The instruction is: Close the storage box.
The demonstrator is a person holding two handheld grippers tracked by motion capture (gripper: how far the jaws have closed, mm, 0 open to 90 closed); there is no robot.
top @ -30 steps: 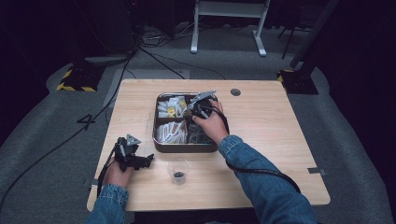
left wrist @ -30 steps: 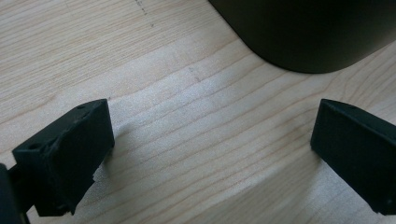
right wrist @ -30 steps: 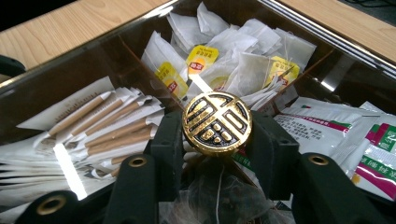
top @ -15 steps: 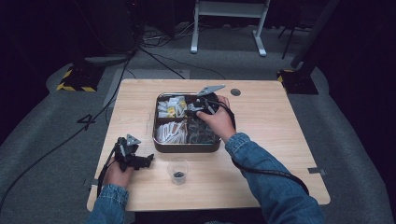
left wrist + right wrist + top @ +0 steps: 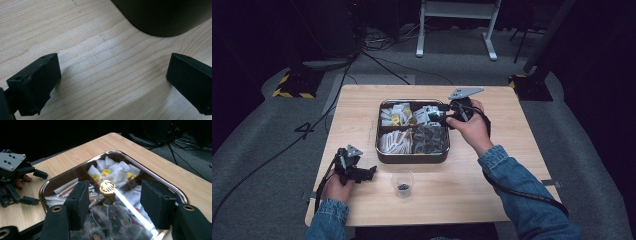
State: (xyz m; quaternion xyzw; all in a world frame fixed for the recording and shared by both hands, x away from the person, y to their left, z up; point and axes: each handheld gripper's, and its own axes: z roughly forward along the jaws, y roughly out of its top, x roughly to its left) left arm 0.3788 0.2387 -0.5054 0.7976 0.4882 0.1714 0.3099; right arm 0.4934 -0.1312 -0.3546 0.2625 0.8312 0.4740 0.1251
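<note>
A light wooden desk (image 5: 362, 115) is seen from above, with a person's two denim-sleeved forearms reaching in from the near edge.

At the left, the left gripper (image 5: 362, 172) rests on the desk near the front corner. In the left gripper view its two black jaws stand wide apart over bare wood, holding nothing, with a dark rounded corner of the tin at the top.

Just right of it, near the front edge, stands one small clear plastic cup (image 5: 402, 183) with something small and dark at the bottom; what it is cannot be told. It is probably very light and easy to tip or crush, so a gentle hold across its wall would suit it.

Behind the cup, mid-desk, sits one shiny metal tin (image 5: 412, 156) split into four compartments. The two far compartments and the near left one hold white paper sachets (image 5: 110, 170), some with yellow labels; the near right one holds dark wrapped packets (image 5: 429, 137). They are too heaped to count. They are likely light, thin and floppy, best pinched by an edge or corner; the dark wrappers may be slippery.

At the right, the right gripper (image 5: 443, 116) hovers over the tin's far right compartment. In the right gripper view its jaws are wide apart and empty, framing a round gold knob (image 5: 107, 187) at the tin's centre.
</note>
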